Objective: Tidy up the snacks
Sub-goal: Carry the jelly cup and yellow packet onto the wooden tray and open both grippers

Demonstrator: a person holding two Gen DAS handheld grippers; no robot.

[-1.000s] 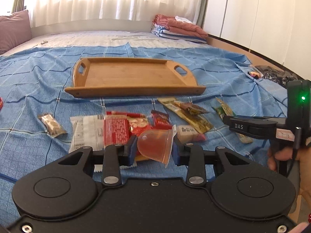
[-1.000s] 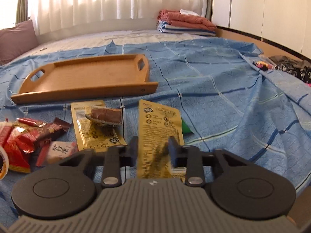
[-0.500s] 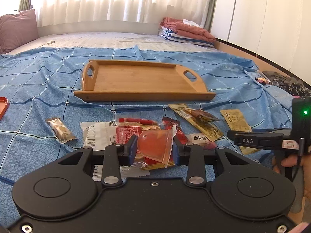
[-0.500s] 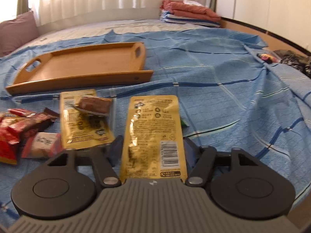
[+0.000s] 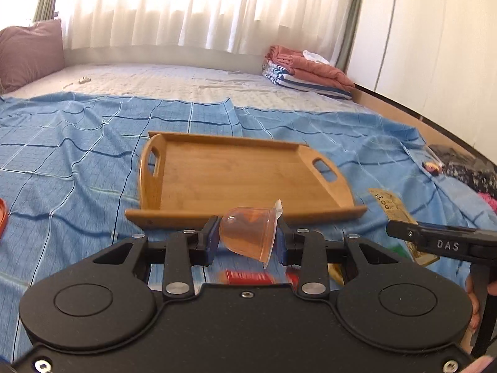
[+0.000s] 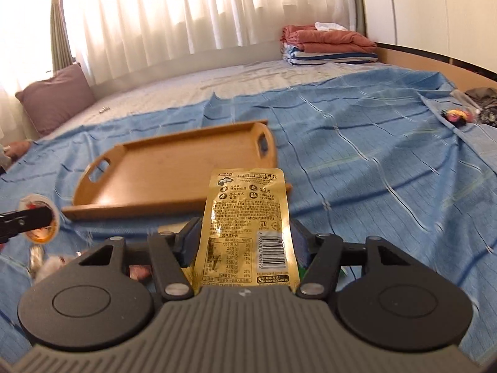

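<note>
My left gripper (image 5: pixel 247 242) is shut on a clear orange jelly cup (image 5: pixel 248 236), held on its side just in front of the near rim of the wooden tray (image 5: pixel 248 171). My right gripper (image 6: pixel 245 242) has a yellow snack packet (image 6: pixel 248 211) upright between its jaws. The jaws are closing, the pads press its two edges, and it hangs clear of the bed. In the right wrist view the tray (image 6: pixel 174 174) lies ahead to the left, with the left gripper (image 6: pixel 25 220) and its cup (image 6: pixel 43 227) at the left edge. One right gripper finger (image 5: pixel 441 242) shows in the left wrist view.
The tray sits on a blue checked sheet (image 5: pixel 77 161). Loose snack packets (image 5: pixel 245 276) lie below my grippers, mostly hidden. Folded towels (image 5: pixel 304 74) are stacked at the back right, a pillow (image 5: pixel 28 52) at the back left, dark clothes (image 5: pixel 466 168) at the right edge.
Both grippers have risen and come nearer the tray. The right gripper opened around the yellow packet, closed on its edges and lifted it off the sheet. The left kept its grip on the cup.
</note>
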